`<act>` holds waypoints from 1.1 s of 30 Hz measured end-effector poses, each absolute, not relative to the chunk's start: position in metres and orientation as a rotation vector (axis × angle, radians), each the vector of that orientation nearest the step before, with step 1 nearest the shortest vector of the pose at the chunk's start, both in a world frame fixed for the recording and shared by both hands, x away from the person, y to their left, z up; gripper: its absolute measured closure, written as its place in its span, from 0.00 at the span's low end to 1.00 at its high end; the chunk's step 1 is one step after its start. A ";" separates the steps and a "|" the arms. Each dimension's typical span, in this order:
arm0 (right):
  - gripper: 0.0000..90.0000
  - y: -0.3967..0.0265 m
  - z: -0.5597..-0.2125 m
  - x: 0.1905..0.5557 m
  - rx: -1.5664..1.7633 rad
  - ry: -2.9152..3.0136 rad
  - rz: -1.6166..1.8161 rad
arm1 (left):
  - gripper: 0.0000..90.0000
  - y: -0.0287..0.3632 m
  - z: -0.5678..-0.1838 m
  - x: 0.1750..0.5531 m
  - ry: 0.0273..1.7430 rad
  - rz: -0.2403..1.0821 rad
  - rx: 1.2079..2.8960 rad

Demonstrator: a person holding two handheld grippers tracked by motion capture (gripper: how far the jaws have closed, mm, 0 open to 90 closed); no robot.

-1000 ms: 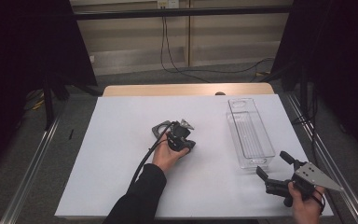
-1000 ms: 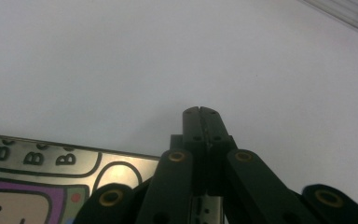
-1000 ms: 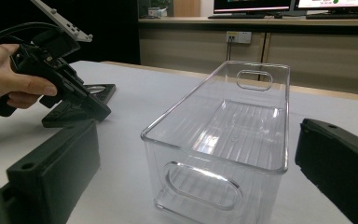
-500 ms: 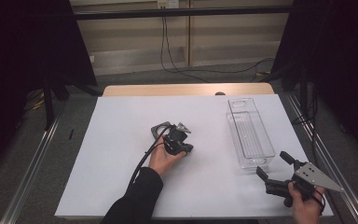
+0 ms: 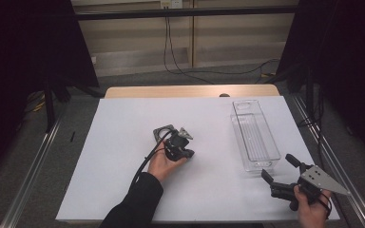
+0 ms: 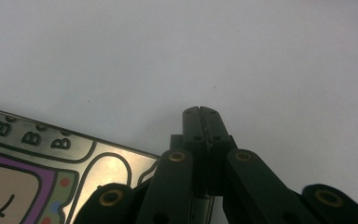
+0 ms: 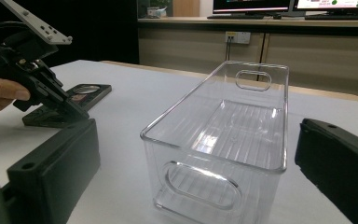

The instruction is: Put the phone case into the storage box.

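Flat black-framed card [image 5: 164, 132] lies level under the left gripper [image 5: 183, 142], jaws closed empty; right gripper [image 5: 278, 168] jaws wide.

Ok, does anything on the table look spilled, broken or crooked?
Nothing stands out. The clear plastic bin stands upright and empty on the white table, and the flat black square item lies flat beside the left hand-held gripper.

In the left gripper view, the printed card [image 6: 42, 163] runs off the left and bottom edges, its lettering cut short and partly covered by the left tongs [image 6: 203, 112]. From the high view, the card [image 5: 164, 133] is too small to read. The right tongs [image 7: 191, 154] are cropped at the picture's bottom corners.
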State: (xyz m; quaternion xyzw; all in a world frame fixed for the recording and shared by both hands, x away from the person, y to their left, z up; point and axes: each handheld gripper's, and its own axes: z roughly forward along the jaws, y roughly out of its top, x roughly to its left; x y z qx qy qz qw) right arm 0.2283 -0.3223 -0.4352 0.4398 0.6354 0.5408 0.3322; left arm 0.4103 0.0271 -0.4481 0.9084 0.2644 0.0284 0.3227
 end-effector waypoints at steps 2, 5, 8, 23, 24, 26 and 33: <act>0.00 -0.322 -0.435 0.228 1.148 1.663 1.410 | 1.00 0.028 -0.448 0.409 0.703 0.068 2.377; 0.00 -0.322 -0.435 0.228 1.149 1.662 1.413 | 1.00 0.031 -0.448 0.408 0.694 0.064 2.377; 0.00 -0.322 -0.435 0.228 1.149 1.661 1.416 | 1.00 0.034 -0.448 0.406 0.683 0.062 2.376; 0.00 -0.321 -0.435 0.228 1.148 1.665 1.414 | 1.00 0.050 -0.447 0.398 0.694 0.043 2.372; 0.00 -0.322 -0.435 0.228 1.145 1.669 1.412 | 1.00 0.051 -0.447 0.398 0.692 0.048 2.373; 0.00 -0.321 -0.435 0.228 1.146 1.668 1.413 | 1.00 0.053 -0.447 0.397 0.699 0.049 2.370; 0.00 -0.321 -0.435 0.228 1.145 1.670 1.410 | 1.00 0.060 -0.447 0.396 0.706 0.038 2.367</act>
